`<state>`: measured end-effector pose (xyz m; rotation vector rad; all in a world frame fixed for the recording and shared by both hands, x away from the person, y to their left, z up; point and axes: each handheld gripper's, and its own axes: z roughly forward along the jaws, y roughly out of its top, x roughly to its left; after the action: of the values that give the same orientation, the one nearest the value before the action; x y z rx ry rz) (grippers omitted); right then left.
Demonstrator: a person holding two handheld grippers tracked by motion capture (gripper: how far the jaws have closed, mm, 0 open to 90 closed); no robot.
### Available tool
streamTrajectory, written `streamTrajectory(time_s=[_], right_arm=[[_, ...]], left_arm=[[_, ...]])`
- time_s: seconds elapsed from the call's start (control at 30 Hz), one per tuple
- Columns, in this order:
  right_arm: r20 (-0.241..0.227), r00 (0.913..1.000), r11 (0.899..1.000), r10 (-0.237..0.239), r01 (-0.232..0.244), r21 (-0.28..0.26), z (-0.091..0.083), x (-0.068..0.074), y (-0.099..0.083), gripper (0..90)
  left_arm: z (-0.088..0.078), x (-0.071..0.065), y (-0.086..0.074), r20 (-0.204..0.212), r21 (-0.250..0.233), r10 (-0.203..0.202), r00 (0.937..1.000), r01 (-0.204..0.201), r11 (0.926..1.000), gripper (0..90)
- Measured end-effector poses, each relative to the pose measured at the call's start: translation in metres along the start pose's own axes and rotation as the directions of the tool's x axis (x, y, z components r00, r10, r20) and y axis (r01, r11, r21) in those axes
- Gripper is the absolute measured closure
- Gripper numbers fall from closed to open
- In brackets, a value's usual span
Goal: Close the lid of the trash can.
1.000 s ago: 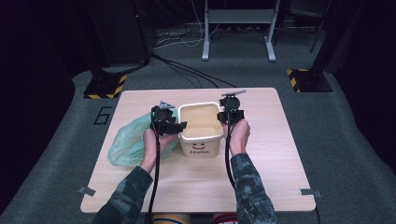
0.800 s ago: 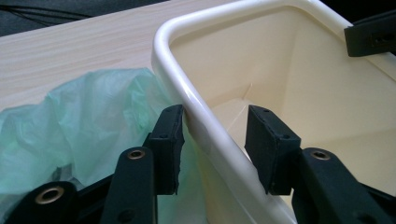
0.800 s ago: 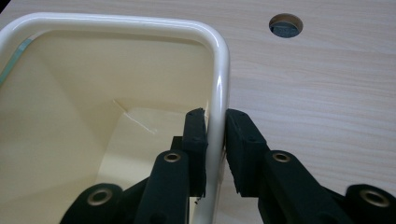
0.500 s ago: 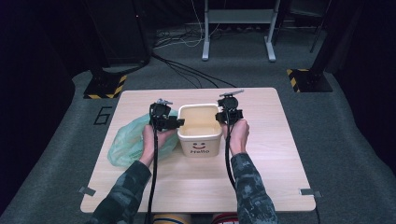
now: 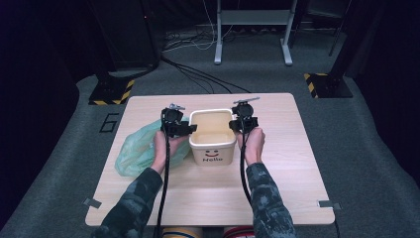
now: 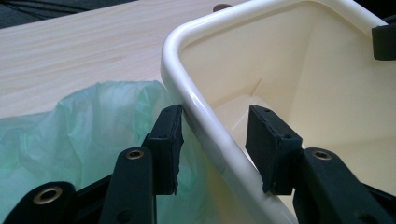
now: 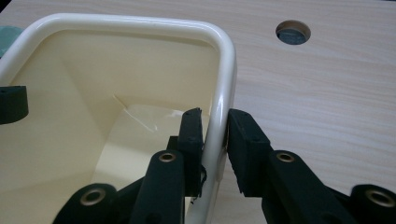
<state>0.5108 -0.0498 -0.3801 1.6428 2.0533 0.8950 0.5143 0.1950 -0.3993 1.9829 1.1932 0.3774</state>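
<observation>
A cream bin [image 5: 213, 153] with a smiley face and "Hello" on its front stands mid-table. My left gripper [image 5: 190, 130] straddles its left rim [image 6: 205, 121]. The jaws have just been closing a little, but the inner pad [image 6: 266, 144] still stands clear of the wall, so the gripper is open. My right gripper [image 5: 234, 125] is shut on the right rim [image 7: 219, 116], one pad inside and one outside. A crumpled green plastic bag [image 5: 136, 151] lies against the bin's left side, behind my left gripper's outer pad [image 6: 166, 144].
The light wooden table [image 5: 208, 193] has a round hole [image 7: 293, 31] beyond the bin's right side. The bin's inside [image 7: 93, 74] is bare. Stand legs and cables sit on the dark floor behind the table.
My left gripper has shifted slightly along the bin's left rim, and its jaws have narrowed around it. The right gripper and the bin have stayed put.
</observation>
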Motion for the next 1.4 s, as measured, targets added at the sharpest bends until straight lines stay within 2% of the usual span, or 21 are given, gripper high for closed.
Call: streamTrajectory(time_s=[0.1,0.23,0.37,0.47,0.6,0.67,0.7,0.83,0.93,1.13,1.2,1.4], right_arm=[[-0.004,0.9999,1.000,-0.013,0.013,-0.006,0.000,0.000,0.000,72.9],[-0.017,0.9993,0.999,-0.032,0.032,-0.023,-0.004,-0.002,-0.001,56.5],[-0.035,0.9979,0.998,-0.054,0.052,-0.040,-0.011,-0.001,-0.001,38.6],[-0.085,0.9942,0.996,-0.066,0.061,-0.059,-0.019,0.000,-0.004,22.5],[-0.098,0.9885,0.990,-0.115,0.107,-0.090,-0.029,0.003,-0.009,14.5],[-0.108,0.9850,0.986,-0.134,0.122,-0.114,-0.036,0.004,-0.012,13.1],[-0.114,0.9830,0.984,-0.144,0.130,-0.123,-0.040,0.005,-0.014,11.4],[-0.113,0.9756,0.973,-0.189,0.170,-0.153,-0.053,0.008,-0.021,6.0],[-0.125,0.9721,0.968,-0.198,0.174,-0.180,-0.062,0.006,-0.028,3.5],[-0.103,0.9647,0.953,-0.242,0.217,-0.211,-0.082,0.004,-0.050,0.0],[-0.096,0.9657,0.951,-0.241,0.216,-0.222,-0.087,0.003,-0.059,0.0],[-0.062,0.9588,0.934,-0.277,0.254,-0.253,-0.094,-0.001,-0.083,0.0]], left_arm=[[0.000,0.000,0.001,-0.015,0.007,0.019,0.9997,-0.019,0.9998,54.2],[-0.010,0.000,0.001,-0.034,-0.005,-0.002,0.9994,0.001,1.0000,34.1],[-0.025,-0.001,-0.001,-0.038,-0.024,0.014,0.9992,-0.014,0.9996,16.0],[-0.039,-0.002,-0.004,-0.027,-0.044,0.013,0.9996,-0.014,0.9989,10.7],[-0.051,-0.004,-0.010,-0.019,-0.047,0.029,0.9994,-0.030,0.9984,6.4],[-0.057,-0.006,-0.014,-0.008,-0.056,0.037,0.9993,-0.037,0.9977,4.1],[-0.060,-0.007,-0.015,-0.010,-0.057,0.053,0.9986,-0.053,0.9969,3.4],[-0.073,-0.013,-0.025,-0.007,-0.072,0.083,0.9965,-0.083,0.9939,0.0],[-0.084,-0.017,-0.034,-0.007,-0.091,0.108,0.9941,-0.108,0.9900,0.0],[-0.107,-0.019,-0.059,-0.022,-0.120,0.141,0.9897,-0.143,0.9824,0.0],[-0.111,-0.020,-0.068,-0.031,-0.116,0.151,0.9880,-0.154,0.9812,0.0],[-0.121,-0.021,-0.095,-0.058,-0.126,0.168,0.9841,-0.174,0.9766,0.0]])
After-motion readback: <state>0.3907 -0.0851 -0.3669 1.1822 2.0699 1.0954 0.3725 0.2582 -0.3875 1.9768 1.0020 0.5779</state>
